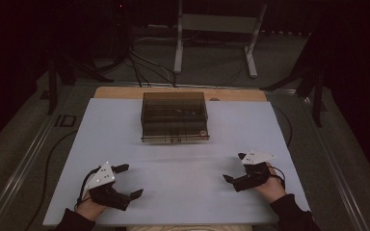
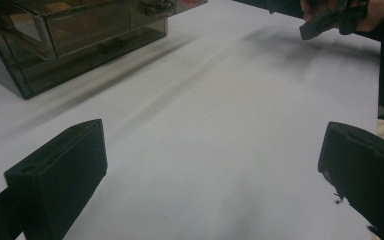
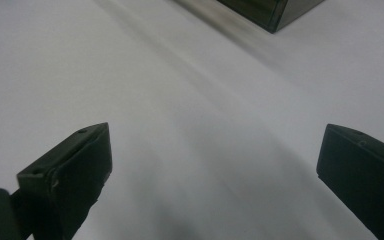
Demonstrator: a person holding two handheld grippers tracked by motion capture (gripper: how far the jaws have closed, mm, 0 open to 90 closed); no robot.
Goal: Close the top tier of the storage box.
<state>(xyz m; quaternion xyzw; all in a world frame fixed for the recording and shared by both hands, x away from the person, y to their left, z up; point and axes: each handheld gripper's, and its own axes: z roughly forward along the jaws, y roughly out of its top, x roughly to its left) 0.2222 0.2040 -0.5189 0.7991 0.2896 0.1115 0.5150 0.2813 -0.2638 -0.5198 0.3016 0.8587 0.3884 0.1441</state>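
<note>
A table [image 1: 125,144] covered by a pale white sheet takes up most of the high view, with a strip of bare wood showing along its far edge. Toward the far middle of the sheet stands a smoky, translucent dark plastic drawer box [image 1: 174,117], rectangular, its small drawer fronts facing the person. In the left gripper view the same box sits at the upper left, well apart from the jaws.

The left hand-held gripper [image 1: 132,181] rests at the near left of the sheet, topped by a grey three-cornered plate; its jaws are spread wide with only bare sheet between them. The right hand-held gripper [image 1: 235,167] lies at the near right, likewise with jaws apart and nothing held. Both are well apart from the box, one to either side of the person's midline.
</note>
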